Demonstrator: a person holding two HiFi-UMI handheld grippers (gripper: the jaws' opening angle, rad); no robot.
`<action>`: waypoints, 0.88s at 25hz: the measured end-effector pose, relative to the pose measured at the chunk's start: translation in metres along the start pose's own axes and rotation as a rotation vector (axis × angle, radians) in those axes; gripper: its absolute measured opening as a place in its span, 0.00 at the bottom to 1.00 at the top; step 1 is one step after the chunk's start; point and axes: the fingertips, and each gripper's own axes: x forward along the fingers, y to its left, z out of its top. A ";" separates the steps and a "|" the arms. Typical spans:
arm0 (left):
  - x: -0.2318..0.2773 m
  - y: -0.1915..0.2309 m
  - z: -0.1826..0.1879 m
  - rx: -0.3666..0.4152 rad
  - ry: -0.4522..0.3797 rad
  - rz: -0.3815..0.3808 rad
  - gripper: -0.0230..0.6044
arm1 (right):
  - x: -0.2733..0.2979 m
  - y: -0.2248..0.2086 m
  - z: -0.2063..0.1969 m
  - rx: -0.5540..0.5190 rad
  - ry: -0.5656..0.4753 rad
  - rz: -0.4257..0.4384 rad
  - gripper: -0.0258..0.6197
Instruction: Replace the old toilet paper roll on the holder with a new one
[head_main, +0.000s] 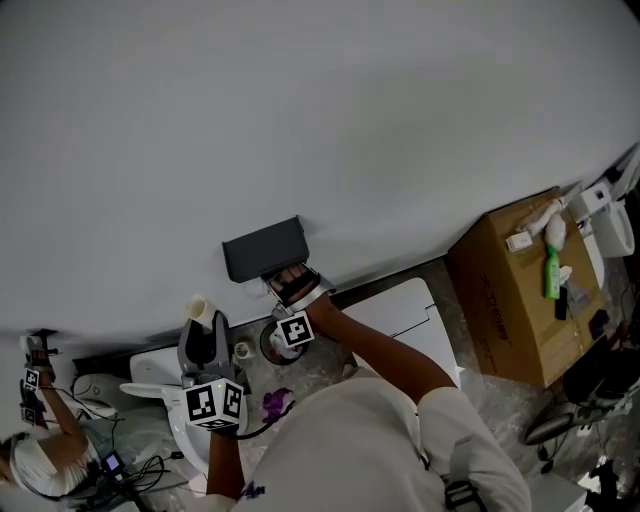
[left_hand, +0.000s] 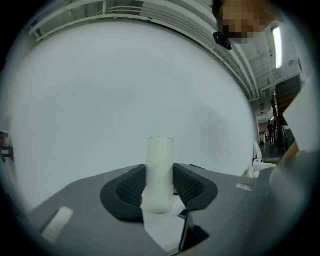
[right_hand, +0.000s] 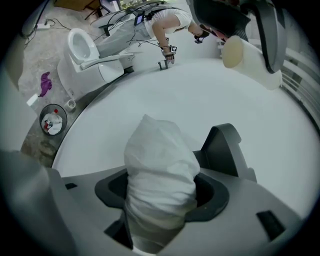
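Observation:
A dark grey paper holder (head_main: 265, 248) is fixed to the white wall. Just below it my right gripper (head_main: 288, 282) is shut on a soft white toilet paper roll (right_hand: 160, 175), which bulges out between the jaws (right_hand: 160, 197). The holder's dark cover (right_hand: 224, 150) stands right behind that roll. My left gripper (head_main: 202, 328) is lower left of the holder and away from it, shut on a bare pale cardboard tube (left_hand: 160, 172), (head_main: 197, 308). The tube stands upright between the jaws (left_hand: 160, 186). It also shows in the right gripper view, the tube (right_hand: 242, 52) at the top right.
A white toilet (head_main: 150, 392) stands at the lower left. A round waste bin (head_main: 268, 348) is on the floor between the grippers, with a purple scrap (head_main: 272, 403) nearby. A cardboard box (head_main: 510, 290) with bottles on top sits to the right. Another person (head_main: 40, 465) crouches at the far lower left.

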 end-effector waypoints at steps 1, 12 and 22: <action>0.000 -0.003 -0.001 0.000 0.002 0.000 0.32 | 0.001 0.001 -0.001 -0.001 0.004 0.002 0.50; -0.016 -0.009 0.007 0.011 -0.008 0.033 0.32 | -0.022 0.002 -0.001 0.125 0.052 0.013 0.74; -0.029 -0.004 0.005 0.007 -0.020 0.036 0.32 | -0.067 -0.007 0.009 0.170 0.012 -0.007 0.74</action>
